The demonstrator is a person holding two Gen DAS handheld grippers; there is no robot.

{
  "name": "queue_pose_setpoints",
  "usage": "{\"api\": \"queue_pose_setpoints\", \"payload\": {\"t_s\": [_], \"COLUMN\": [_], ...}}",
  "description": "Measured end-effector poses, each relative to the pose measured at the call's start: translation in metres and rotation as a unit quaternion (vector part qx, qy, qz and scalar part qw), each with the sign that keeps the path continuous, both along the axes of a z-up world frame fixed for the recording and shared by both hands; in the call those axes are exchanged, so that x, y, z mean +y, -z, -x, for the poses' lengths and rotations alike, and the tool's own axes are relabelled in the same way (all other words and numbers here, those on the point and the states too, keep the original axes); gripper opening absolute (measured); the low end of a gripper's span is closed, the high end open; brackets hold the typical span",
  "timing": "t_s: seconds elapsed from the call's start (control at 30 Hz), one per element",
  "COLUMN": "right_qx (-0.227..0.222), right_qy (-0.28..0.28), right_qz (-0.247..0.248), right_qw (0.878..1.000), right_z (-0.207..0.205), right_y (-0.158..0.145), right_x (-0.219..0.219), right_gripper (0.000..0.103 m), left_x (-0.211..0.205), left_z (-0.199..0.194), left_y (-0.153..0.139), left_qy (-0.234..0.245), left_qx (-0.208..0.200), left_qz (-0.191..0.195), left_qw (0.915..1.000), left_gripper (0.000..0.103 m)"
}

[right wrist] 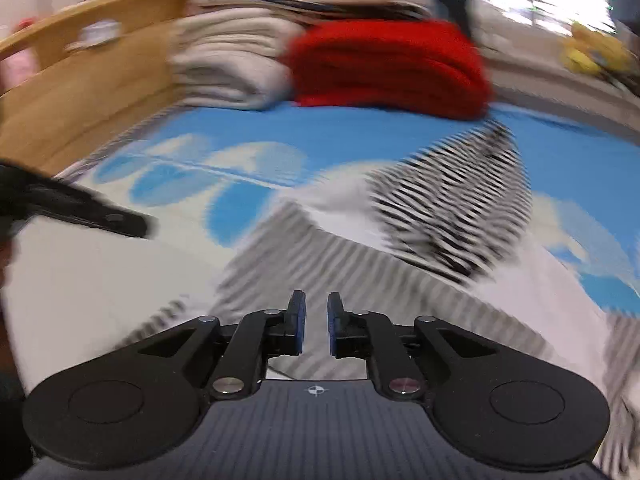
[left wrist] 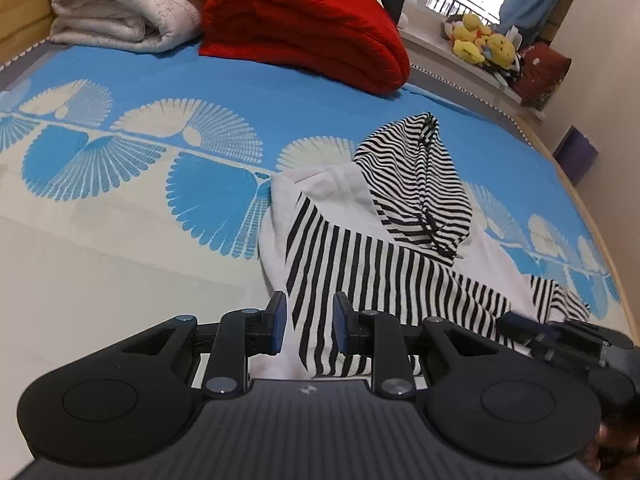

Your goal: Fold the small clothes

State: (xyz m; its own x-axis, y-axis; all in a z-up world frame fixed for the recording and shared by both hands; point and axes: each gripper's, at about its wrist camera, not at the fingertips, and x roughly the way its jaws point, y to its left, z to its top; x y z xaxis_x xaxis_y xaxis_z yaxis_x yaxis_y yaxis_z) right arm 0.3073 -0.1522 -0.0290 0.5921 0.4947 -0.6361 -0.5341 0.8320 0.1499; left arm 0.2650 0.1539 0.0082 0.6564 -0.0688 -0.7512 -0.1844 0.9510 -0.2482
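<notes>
Two claws were over one small striped hoodie [left wrist: 384, 248], which lay partly folded on the blue patterned bed sheet [left wrist: 120, 184]. Left claw [left wrist: 308, 326]: jaws parted, striped hem visible in the gap, pads not pressing; nothing grasped. Hood just ahead of it and to its right, turned over onto the white body. Right claw [right wrist: 316, 330]: jaws slightly apart, empty; right wrist view badly smeared, garment directly below and ahead of its tips. Red blanket [left wrist: 304, 28] and cream blanket [left wrist: 120, 4] sat well ahead of both claws.

Judgement: the next fold probably needs a fresh grip at the near hem. Pinch both layers at matching corners, lift evenly, and lay the hem toward the hood. Keep the stripes square; uneven lift would skew the fold.
</notes>
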Motion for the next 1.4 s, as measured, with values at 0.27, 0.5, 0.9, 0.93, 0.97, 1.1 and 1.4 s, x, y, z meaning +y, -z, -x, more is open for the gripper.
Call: {"api": "queue_pose_setpoints", "payload": {"t_s": [0.27,0.5,0.9,0.93,0.97,1.1,1.4], "right_qx": [0.036,0.123,0.047,0.025,-0.004,-0.096,0.068], "right_qy": [0.361,0.561,0.571,0.563,0.542,0.412,0.060], "right_qz": [-0.020,-0.161,-0.199,-0.202,-0.207,-0.206,-0.098], "right_qw": [0.932,0.803,0.795,0.801,0.814,0.883,0.991], "right_z": [-0.040,-0.033,-0.029,-0.028,-0.025,-0.025,-0.099], "right_y": [0.034,0.084,0.055,0.039,0.017,-0.072,-0.154], "right_x": [-0.175,-0.303,-0.319,-0.316,-0.311,-0.282,-0.069], "right_gripper": [0.033,0.051,0.005,0.005,0.005,0.005,0.006], "left_x": [-0.011,-0.025,-0.050,-0.048,-0.045,-0.030,0.009], "left_z": [-0.002,-0.014,-0.021,-0.020,-0.019,-0.014,-0.004], "left_y": [0.003,0.009,0.015,0.014,0.013,0.006,-0.011], "left_qy": [0.013,0.018,0.044,0.042,0.041,0.032,-0.003], "left_qx": [0.003,0.011,0.013,0.012,0.011,0.003,-0.016], "left_qz": [-0.004,-0.012,-0.013,-0.010,-0.006,0.008,0.042], "left_qw": [0.9999,0.9997,0.9989,0.9990,0.9991,0.9995,0.9990], "left_gripper": [0.027,0.027,0.027,0.027,0.027,0.027,0.027]}}
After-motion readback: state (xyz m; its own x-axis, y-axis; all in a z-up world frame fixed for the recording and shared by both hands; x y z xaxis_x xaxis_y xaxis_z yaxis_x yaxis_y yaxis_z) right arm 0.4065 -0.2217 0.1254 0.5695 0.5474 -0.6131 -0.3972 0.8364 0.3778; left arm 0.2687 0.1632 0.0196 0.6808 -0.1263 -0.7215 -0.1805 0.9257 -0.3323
